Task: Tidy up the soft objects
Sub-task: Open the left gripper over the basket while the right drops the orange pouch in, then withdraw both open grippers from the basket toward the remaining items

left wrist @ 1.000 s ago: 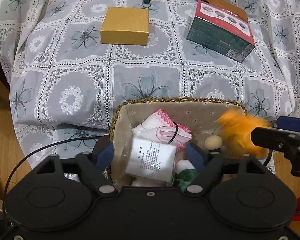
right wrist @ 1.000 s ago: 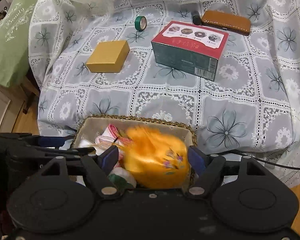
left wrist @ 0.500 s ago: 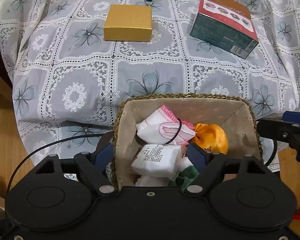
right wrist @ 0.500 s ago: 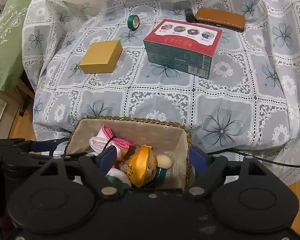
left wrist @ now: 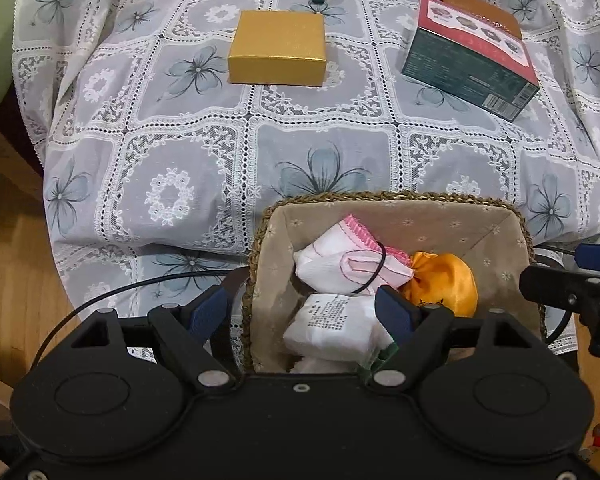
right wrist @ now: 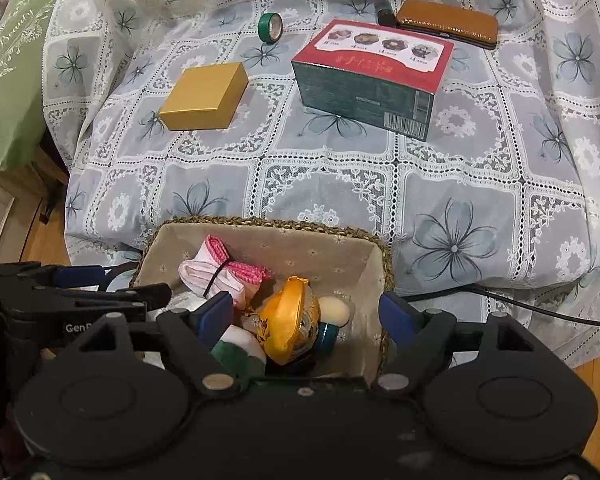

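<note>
The orange pouch (right wrist: pixel 288 320), gripped a second ago, now lies in the basket (right wrist: pixel 376 252) at lower centre; right gripper (right wrist: pixel 306 314) fingers have just been opening, empty; left gripper (left wrist: pixel 300 312) gapes, empty.

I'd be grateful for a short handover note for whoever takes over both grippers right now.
Left gripper: open, straddling the basket's left wall, gripping nothing.
Right gripper: jaws have just been opening; empty, above the basket.
In the basket: orange satin pouch, white-and-pink cloth bundle, white printed packet, other small soft pieces.
Done: orange pouch dropped in.
Left: no soft things visible on the tablecloth, only boxes, tape and a case.
</note>
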The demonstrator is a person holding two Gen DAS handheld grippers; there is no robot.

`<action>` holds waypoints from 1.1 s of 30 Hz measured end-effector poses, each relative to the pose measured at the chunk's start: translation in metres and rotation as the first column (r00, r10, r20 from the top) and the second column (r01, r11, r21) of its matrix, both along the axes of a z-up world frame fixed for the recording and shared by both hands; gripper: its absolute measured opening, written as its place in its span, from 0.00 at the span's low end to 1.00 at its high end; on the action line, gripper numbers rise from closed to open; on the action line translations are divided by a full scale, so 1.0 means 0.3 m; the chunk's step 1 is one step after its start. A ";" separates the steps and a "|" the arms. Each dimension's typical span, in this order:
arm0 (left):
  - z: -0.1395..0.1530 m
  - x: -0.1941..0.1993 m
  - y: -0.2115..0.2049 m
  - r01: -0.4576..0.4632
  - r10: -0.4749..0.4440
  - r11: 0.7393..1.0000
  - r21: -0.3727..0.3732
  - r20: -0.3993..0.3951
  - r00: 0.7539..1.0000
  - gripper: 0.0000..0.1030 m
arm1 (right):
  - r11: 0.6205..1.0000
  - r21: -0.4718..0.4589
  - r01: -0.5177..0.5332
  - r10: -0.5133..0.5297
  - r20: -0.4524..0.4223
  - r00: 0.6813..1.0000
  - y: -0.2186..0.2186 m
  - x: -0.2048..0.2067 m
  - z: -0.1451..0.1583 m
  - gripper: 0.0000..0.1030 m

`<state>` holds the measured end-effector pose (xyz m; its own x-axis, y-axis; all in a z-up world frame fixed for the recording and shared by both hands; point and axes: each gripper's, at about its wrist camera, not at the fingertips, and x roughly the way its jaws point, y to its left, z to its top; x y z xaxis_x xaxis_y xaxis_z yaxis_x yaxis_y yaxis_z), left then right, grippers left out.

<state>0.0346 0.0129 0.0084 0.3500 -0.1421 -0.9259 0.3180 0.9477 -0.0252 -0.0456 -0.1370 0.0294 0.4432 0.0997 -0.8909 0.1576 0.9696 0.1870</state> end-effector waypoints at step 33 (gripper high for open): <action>0.163 0.334 -0.095 -0.011 0.021 0.999 -0.040 0.265 0.964 0.76 | 0.990 -0.004 0.139 -0.132 0.295 0.946 -0.242 0.485 0.167 0.91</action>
